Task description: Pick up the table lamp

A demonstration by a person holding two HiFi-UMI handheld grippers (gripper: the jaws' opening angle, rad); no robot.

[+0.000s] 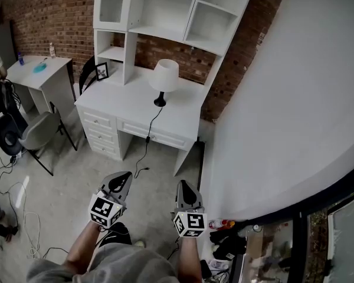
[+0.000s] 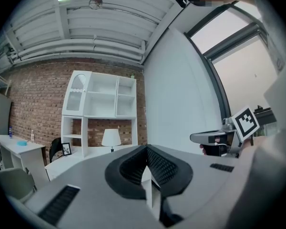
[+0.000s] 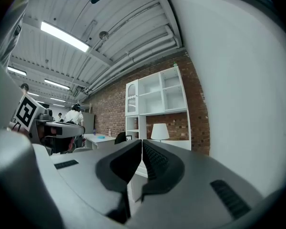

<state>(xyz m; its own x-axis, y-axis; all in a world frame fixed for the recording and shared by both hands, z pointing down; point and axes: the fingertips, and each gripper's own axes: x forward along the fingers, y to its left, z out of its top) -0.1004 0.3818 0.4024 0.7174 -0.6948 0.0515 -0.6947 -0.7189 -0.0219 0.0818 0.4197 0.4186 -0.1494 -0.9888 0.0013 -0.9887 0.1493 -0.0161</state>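
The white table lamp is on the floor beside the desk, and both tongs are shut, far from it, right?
Not quite. The table lamp stands on the desk, not on the floor beside it; the head view shows this. The left tongs and right tongs are both shut, far from it.

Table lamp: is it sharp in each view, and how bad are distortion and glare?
Head view: the white-shaded, black-based table lamp is sharp and evenly lit; edges bow. Left gripper view: small but clear, strong fisheye, window at right washed out. Right gripper view: clear; ceiling strip lights glare.
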